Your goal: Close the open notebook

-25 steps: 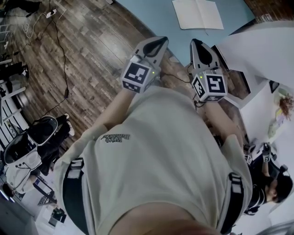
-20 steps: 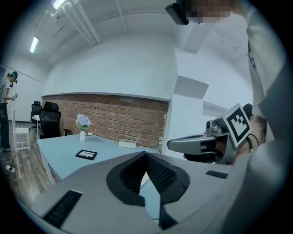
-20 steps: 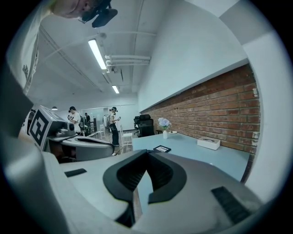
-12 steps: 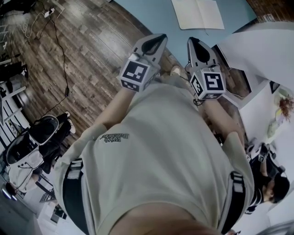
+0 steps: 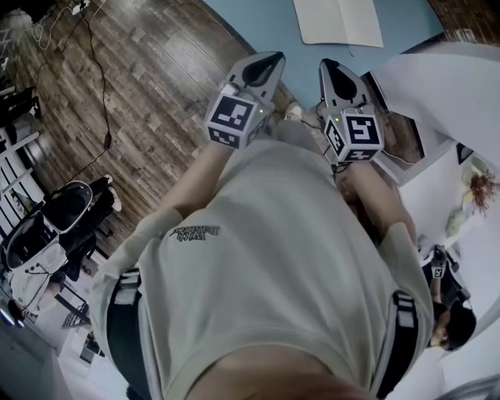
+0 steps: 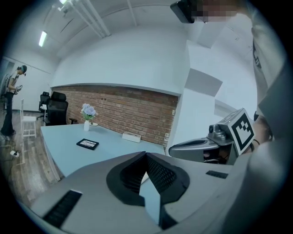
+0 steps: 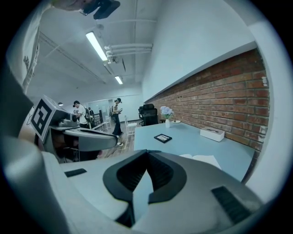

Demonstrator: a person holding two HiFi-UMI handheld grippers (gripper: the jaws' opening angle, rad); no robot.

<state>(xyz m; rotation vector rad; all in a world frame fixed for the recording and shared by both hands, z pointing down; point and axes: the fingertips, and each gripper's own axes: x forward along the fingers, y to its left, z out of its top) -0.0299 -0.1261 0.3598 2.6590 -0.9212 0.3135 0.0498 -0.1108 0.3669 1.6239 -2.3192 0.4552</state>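
The left gripper (image 5: 272, 59) hangs short of the light-blue table (image 5: 258, 23), jaws together on nothing. Beside it, the right gripper (image 5: 329, 66) is likewise closed and empty. The open notebook (image 5: 337, 20) lies flat on that table, beyond both.

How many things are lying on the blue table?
4: the open notebook nearest, a flat black frame mid-table, a white box by the brick wall, a flower vase at the far end. More may be hidden.
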